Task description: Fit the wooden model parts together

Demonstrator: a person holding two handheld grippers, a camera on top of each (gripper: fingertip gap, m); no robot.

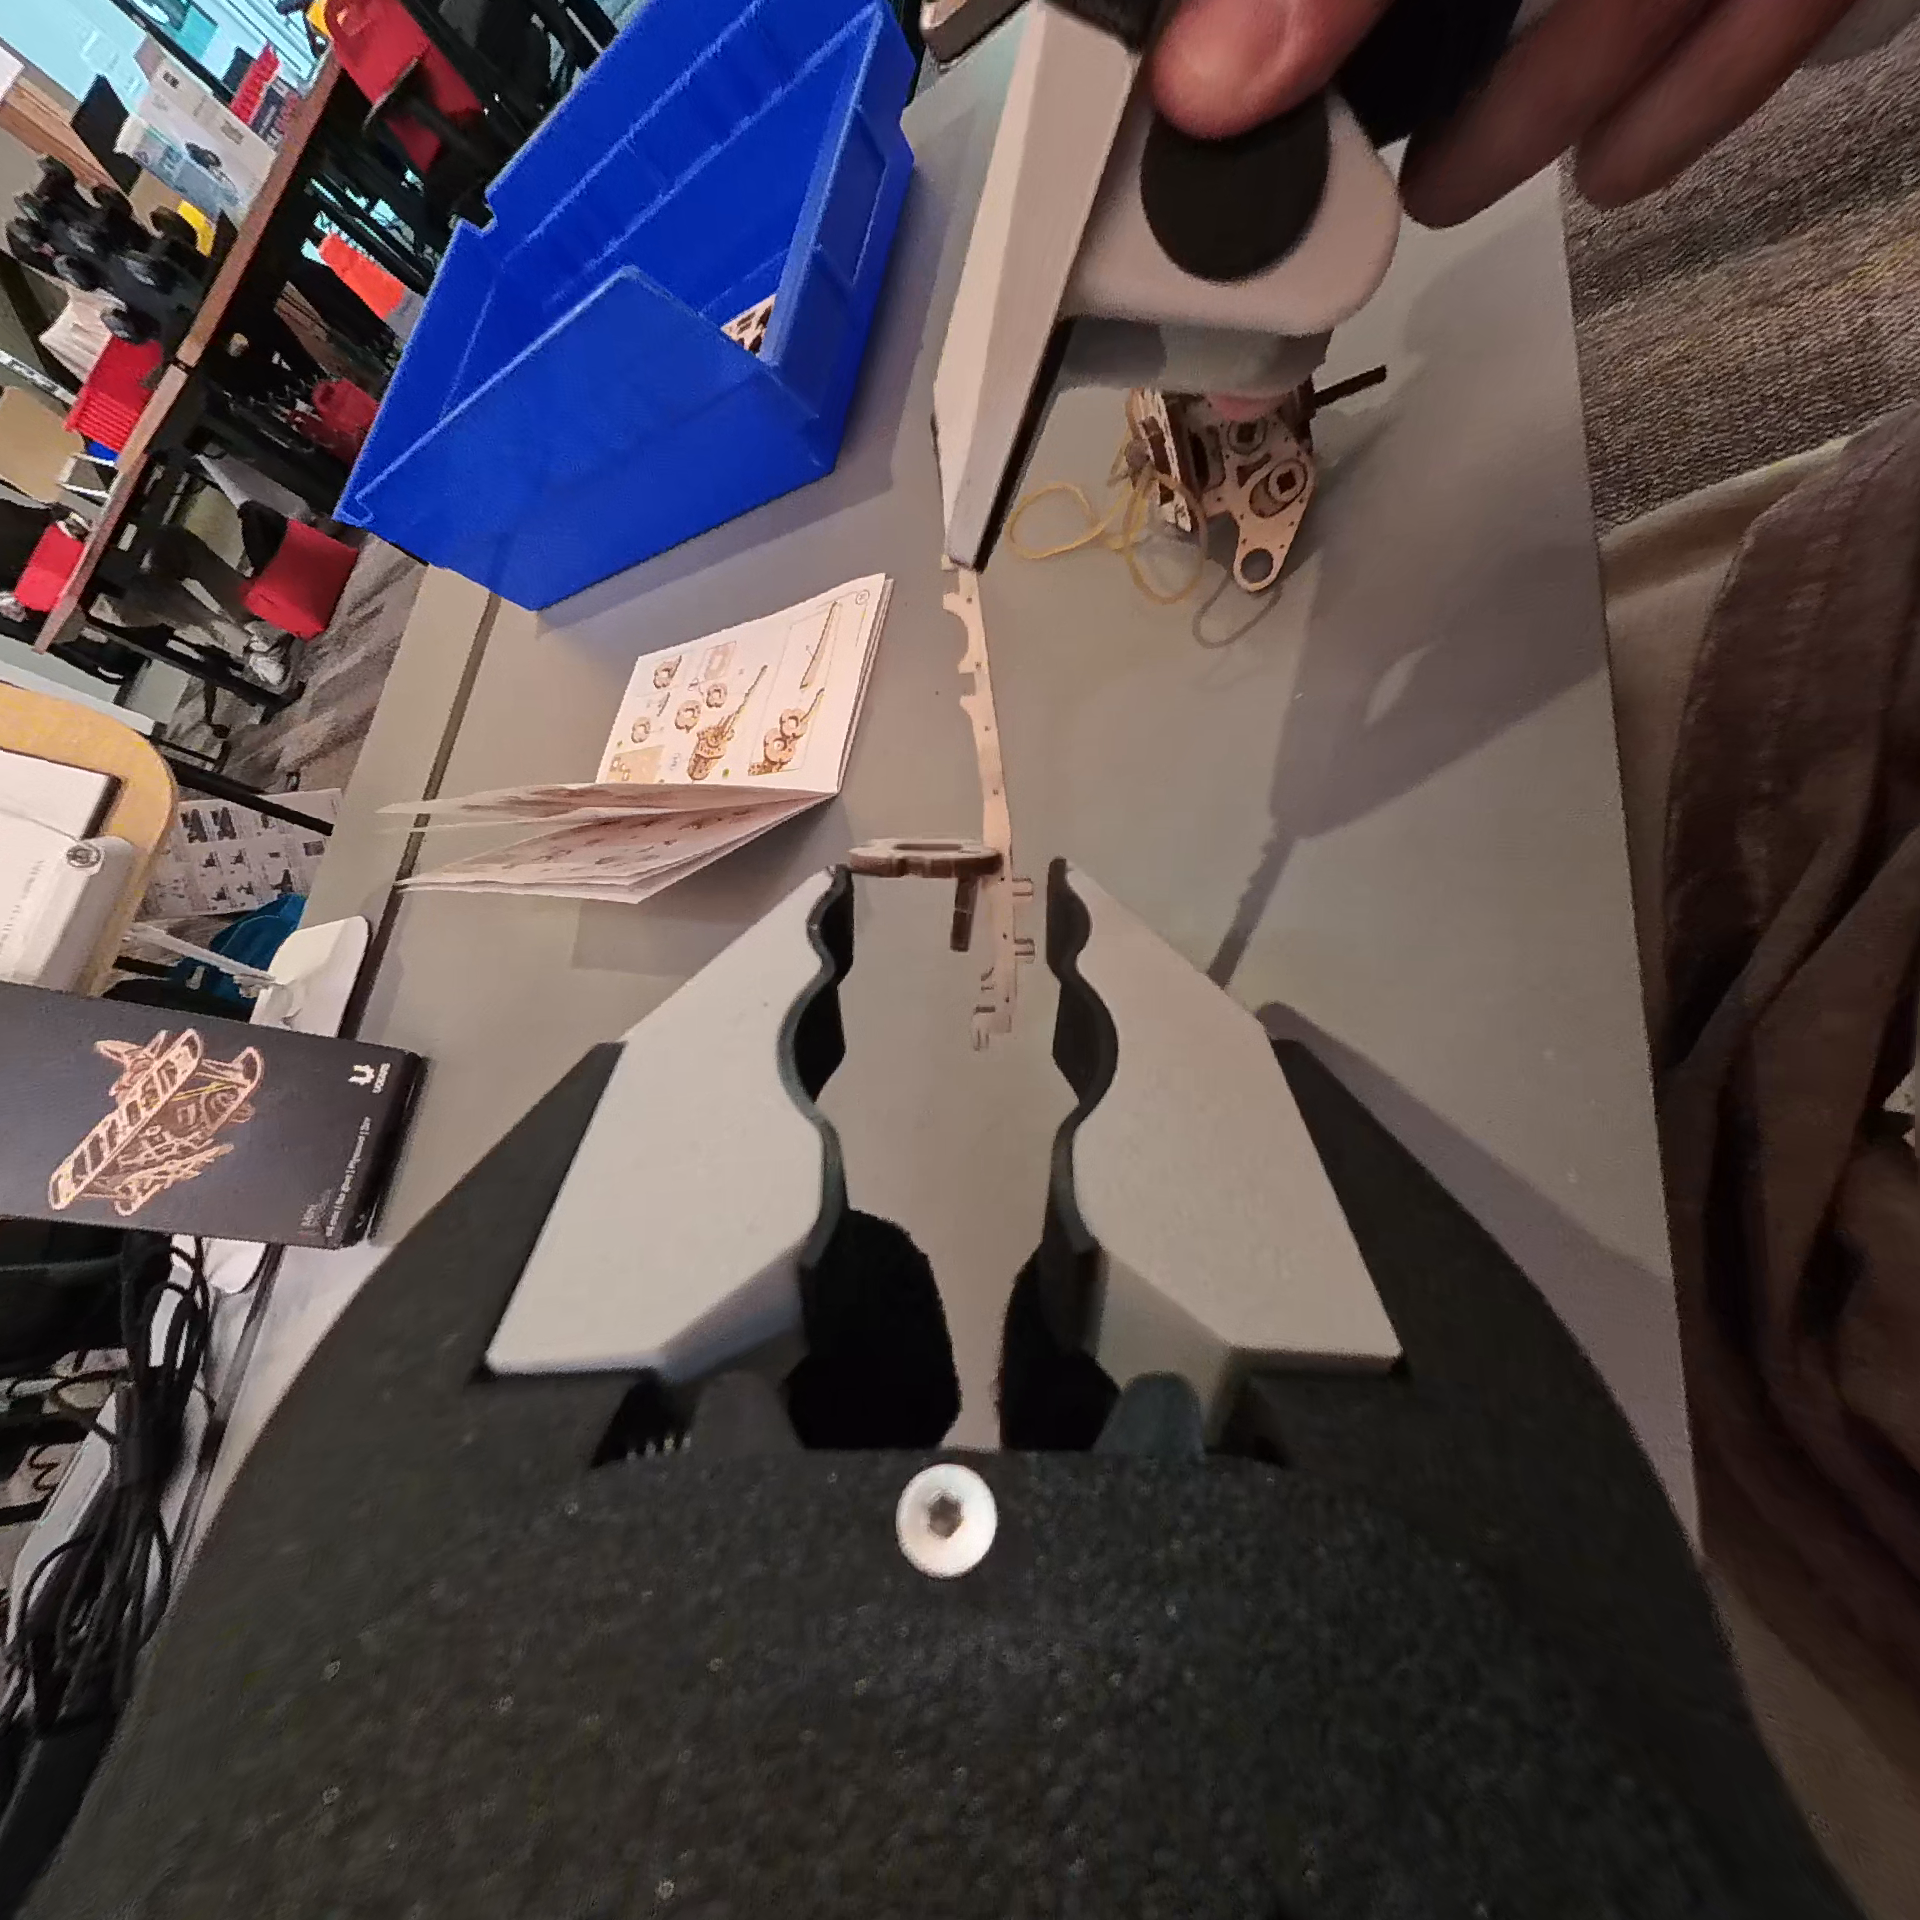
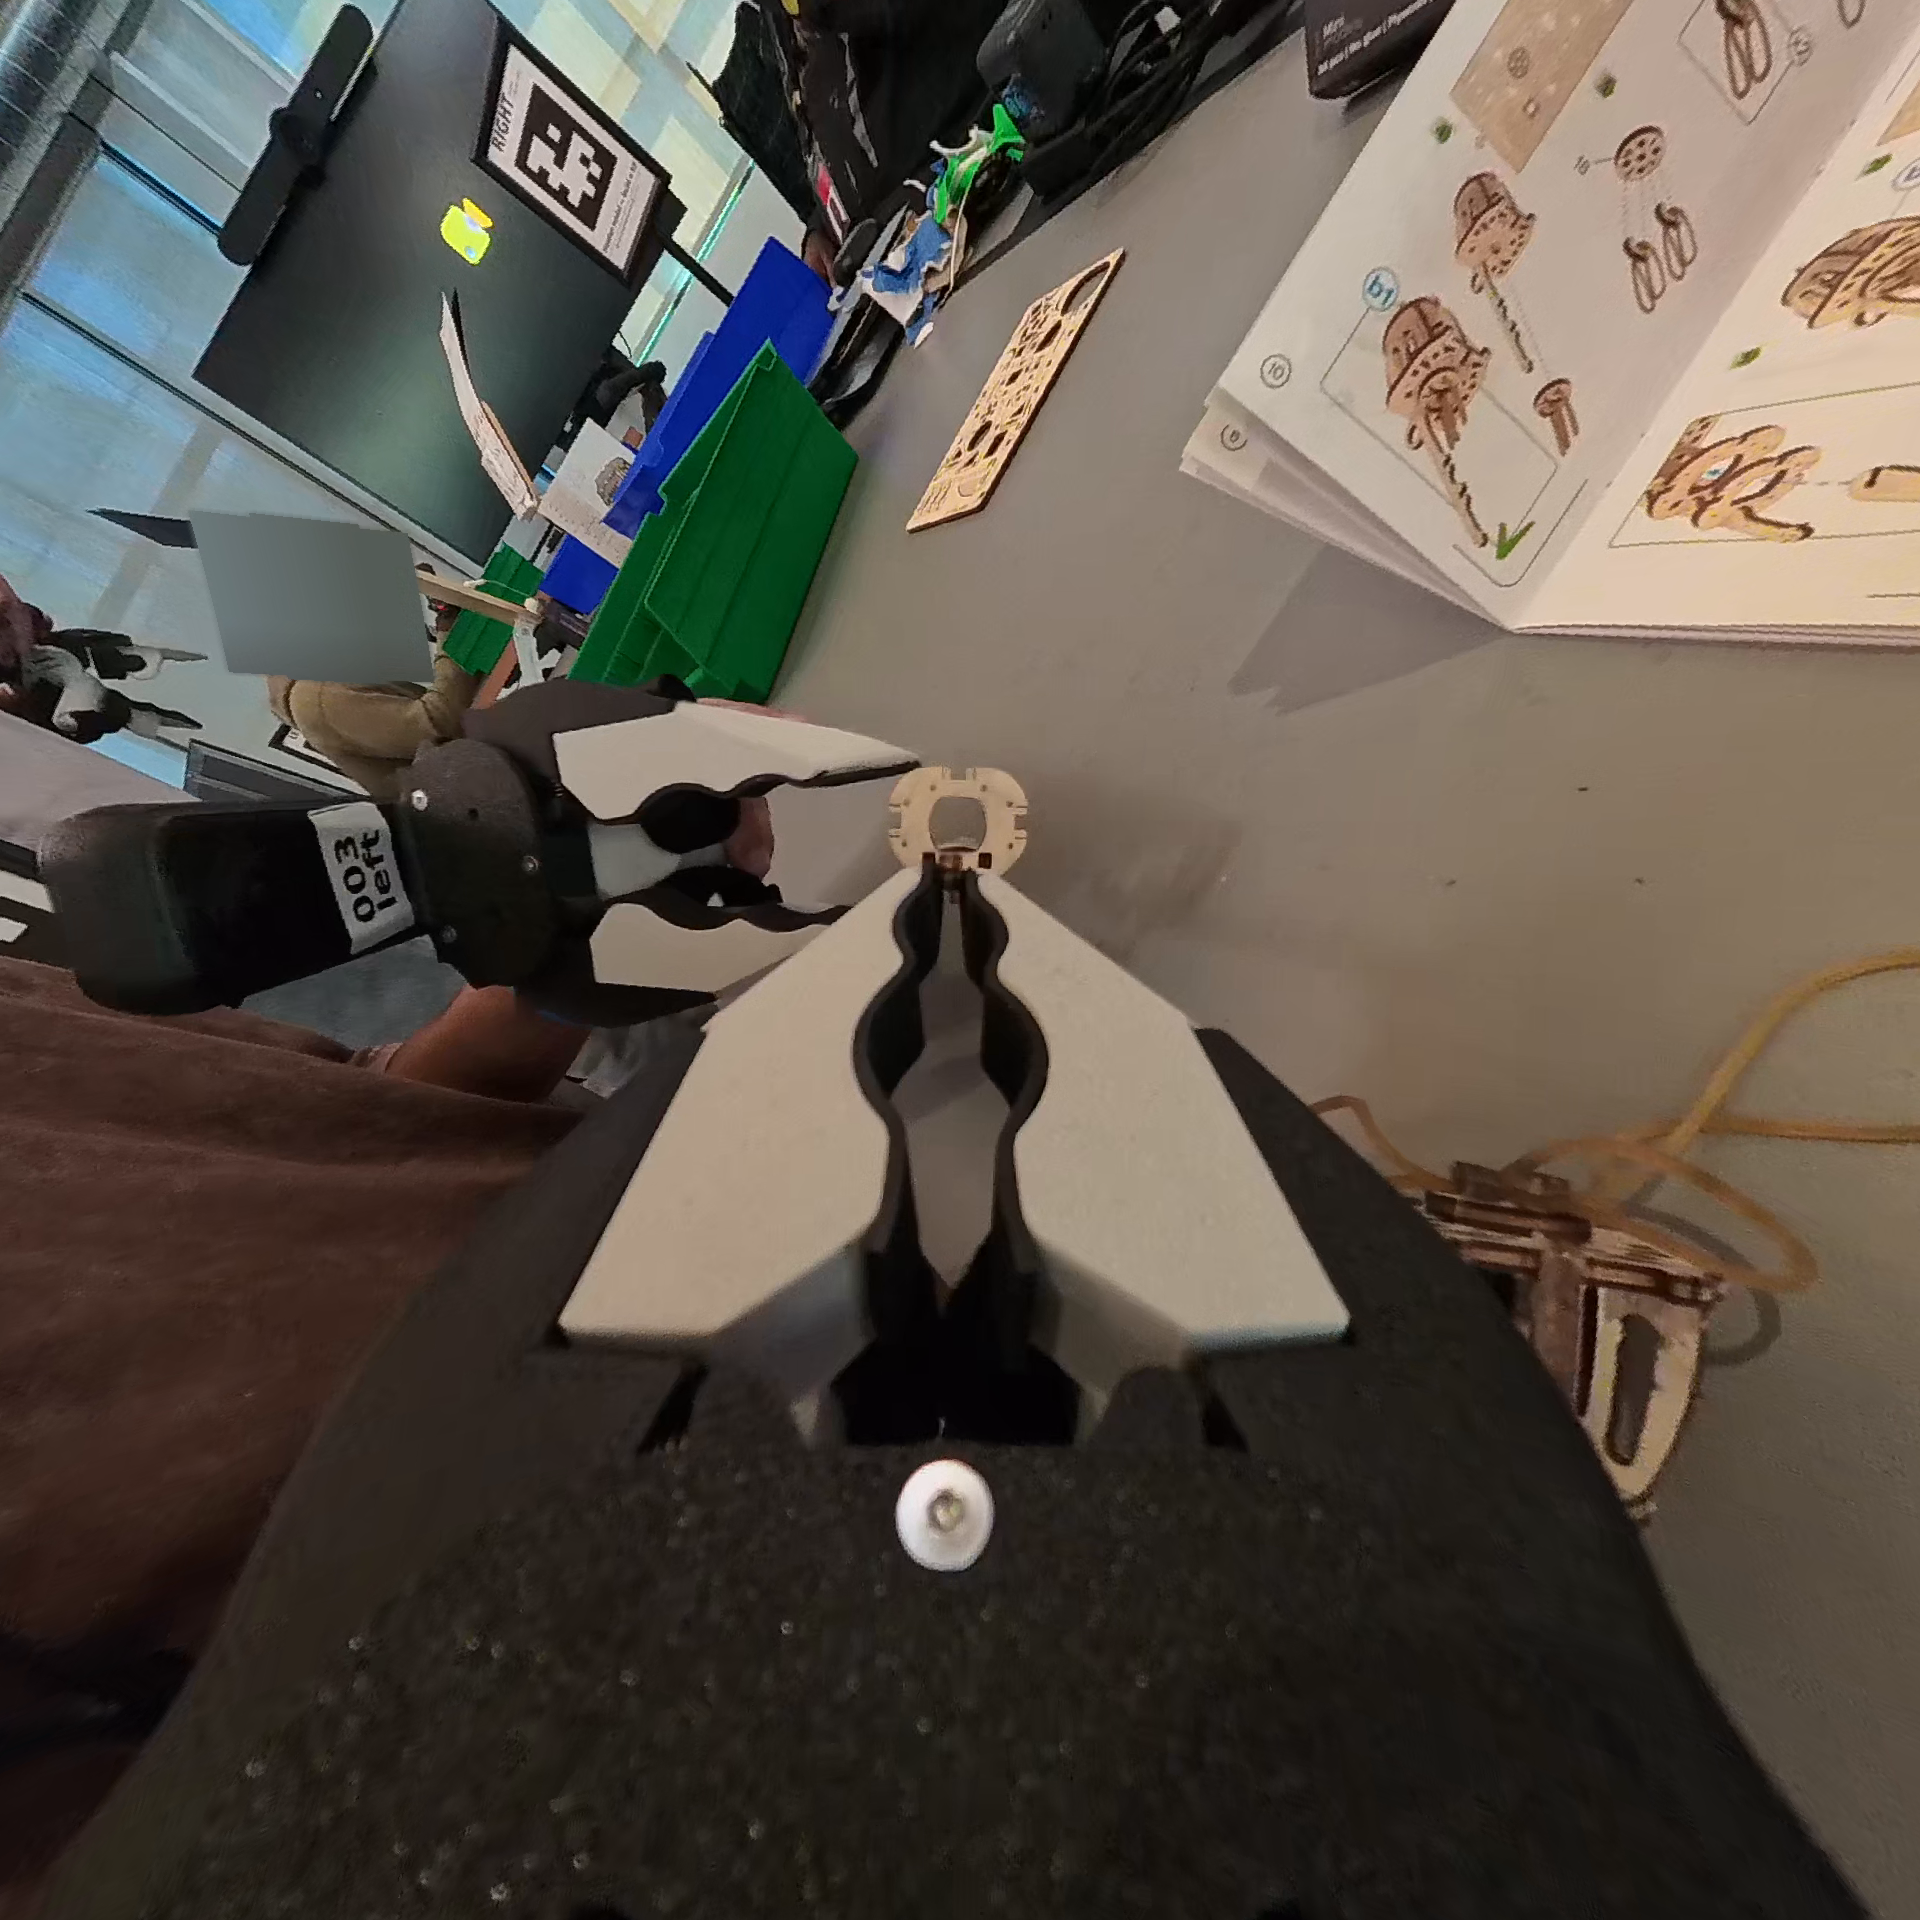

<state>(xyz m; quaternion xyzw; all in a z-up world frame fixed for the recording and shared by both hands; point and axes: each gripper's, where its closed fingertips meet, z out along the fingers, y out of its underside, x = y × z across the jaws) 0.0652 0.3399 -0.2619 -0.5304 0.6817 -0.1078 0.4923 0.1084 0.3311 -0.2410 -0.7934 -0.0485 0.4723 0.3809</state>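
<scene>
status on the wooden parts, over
Right tool shut on small flat round wooden ring plate. Left tool open, tips close by it. Half-built wooden model and yellow rubber bands lie aside, nothing blocking.

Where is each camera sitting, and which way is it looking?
Left wrist view: on the left gripper, looking along its open jaws over the grey table at a wooden strip and blue bin; a hand shows top right.
Right wrist view: on the right gripper, jaws shut on that strip, facing the left gripper; a brown sleeve shows.
Both share: the strip's wooden ring, the booklet, the half-built model.
</scene>
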